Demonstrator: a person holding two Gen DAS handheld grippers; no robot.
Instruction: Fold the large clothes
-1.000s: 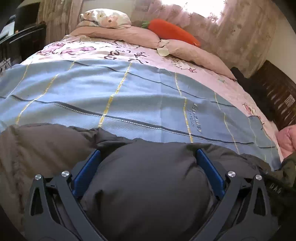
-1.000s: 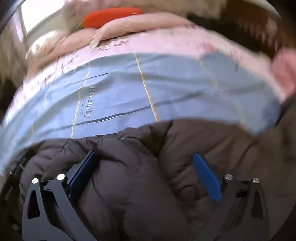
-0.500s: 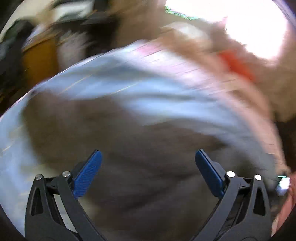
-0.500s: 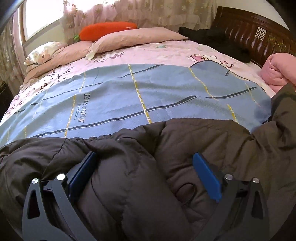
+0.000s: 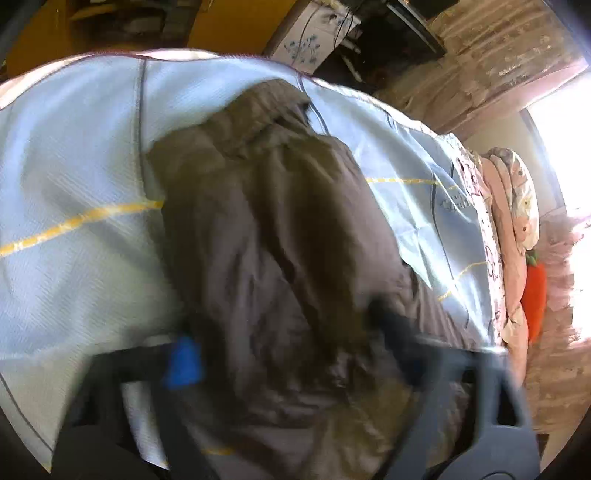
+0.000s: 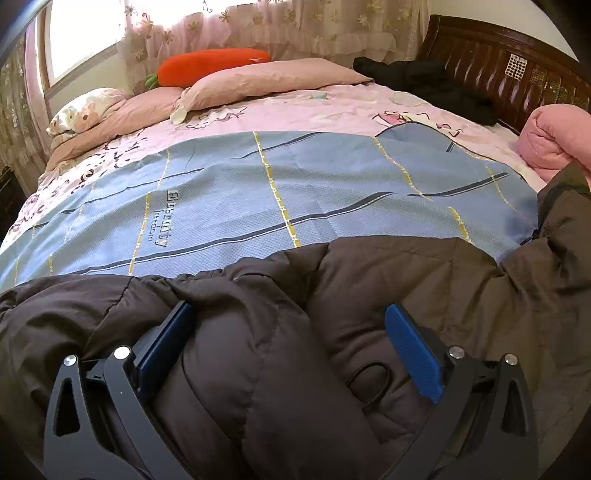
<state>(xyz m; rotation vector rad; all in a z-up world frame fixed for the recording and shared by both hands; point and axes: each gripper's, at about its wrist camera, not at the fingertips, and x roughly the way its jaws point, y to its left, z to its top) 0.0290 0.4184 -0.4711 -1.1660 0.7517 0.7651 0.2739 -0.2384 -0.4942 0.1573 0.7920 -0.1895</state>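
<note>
A big dark brown puffer jacket (image 6: pixel 295 332) lies on the blue checked blanket (image 6: pixel 258 192) at the near edge of the bed. My right gripper (image 6: pixel 288 339) is open, its blue pads spread wide with a thick fold of the jacket bulging between them. In the left wrist view, which is blurred, the jacket (image 5: pixel 277 240) stretches away across the blanket (image 5: pixel 74 166). My left gripper (image 5: pixel 291 354) is open just above it, the jacket's near part between the spread fingers.
Pink pillows (image 6: pixel 258 81) and an orange carrot plush (image 6: pixel 210 64) lie at the bed's far side. A black garment (image 6: pixel 424 81) lies by the dark wooden headboard (image 6: pixel 498 62). A pink quilt roll (image 6: pixel 554 136) sits at the right. Furniture and boxes (image 5: pixel 314 33) stand beyond the bed's foot.
My left gripper has lifted off the jacket fold and swung round to look along the jacket toward the foot of the bed. The right gripper has stayed put, open.
</note>
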